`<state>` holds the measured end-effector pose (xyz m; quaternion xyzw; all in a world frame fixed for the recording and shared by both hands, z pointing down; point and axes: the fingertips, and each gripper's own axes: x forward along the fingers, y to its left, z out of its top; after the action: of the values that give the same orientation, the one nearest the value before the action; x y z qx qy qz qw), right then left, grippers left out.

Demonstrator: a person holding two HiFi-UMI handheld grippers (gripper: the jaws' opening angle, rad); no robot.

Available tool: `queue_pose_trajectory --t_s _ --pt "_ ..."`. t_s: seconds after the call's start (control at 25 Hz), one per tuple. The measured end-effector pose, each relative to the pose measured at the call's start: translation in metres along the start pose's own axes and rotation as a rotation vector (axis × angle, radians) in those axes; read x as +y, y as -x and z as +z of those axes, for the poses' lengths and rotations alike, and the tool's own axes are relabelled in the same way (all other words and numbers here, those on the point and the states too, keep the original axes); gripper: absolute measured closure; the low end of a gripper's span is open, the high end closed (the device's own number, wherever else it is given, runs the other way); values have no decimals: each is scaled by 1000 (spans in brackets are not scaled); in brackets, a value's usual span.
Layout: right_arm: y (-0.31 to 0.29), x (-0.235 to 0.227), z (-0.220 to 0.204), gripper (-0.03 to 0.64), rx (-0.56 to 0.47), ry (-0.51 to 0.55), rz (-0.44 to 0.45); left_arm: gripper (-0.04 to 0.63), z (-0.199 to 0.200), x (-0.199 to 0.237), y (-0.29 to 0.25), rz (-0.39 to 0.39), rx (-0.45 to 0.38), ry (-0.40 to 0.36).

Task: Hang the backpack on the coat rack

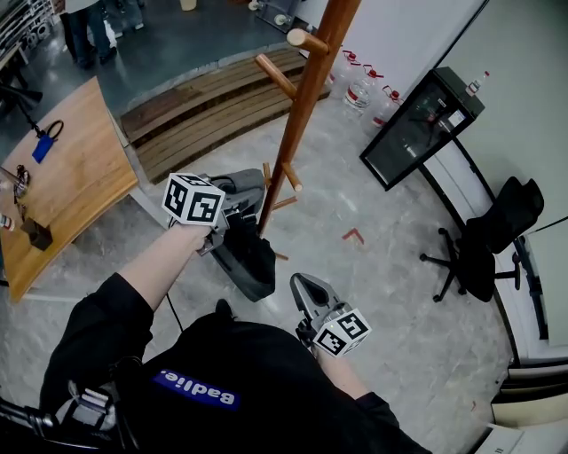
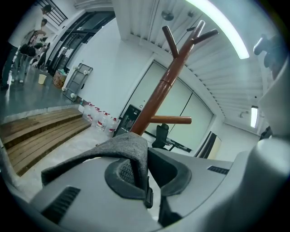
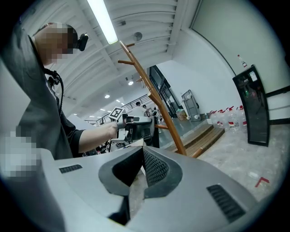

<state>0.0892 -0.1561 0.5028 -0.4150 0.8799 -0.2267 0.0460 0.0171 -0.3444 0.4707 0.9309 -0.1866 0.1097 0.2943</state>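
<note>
A dark backpack (image 1: 247, 259) hangs beside the foot of the wooden coat rack (image 1: 300, 106), just above the floor. My left gripper (image 1: 232, 191) is shut on its grey top strap (image 2: 132, 146), which lies pinched between the pads with the rack's pole and pegs (image 2: 159, 96) rising behind. My right gripper (image 1: 303, 286) is lower and nearer to me, to the right of the bag, shut with nothing in it (image 3: 142, 147). From the right gripper view the left gripper and the bag (image 3: 150, 132) show next to the rack pole (image 3: 159, 108).
Wooden steps (image 1: 200, 106) run behind the rack. A wooden table (image 1: 71, 173) is at the left. Water bottles (image 1: 359, 89), a black cabinet (image 1: 417, 129) and an office chair (image 1: 493, 238) stand at the right. People stand at the far back (image 1: 89, 27).
</note>
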Motion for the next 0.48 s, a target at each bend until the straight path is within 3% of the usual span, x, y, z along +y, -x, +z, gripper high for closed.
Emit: queue_pose_trajectory --t_s 0.48 --pt "11 -4 -11 611 15 -18 -17 561 -7 17 -24 63 19 75"
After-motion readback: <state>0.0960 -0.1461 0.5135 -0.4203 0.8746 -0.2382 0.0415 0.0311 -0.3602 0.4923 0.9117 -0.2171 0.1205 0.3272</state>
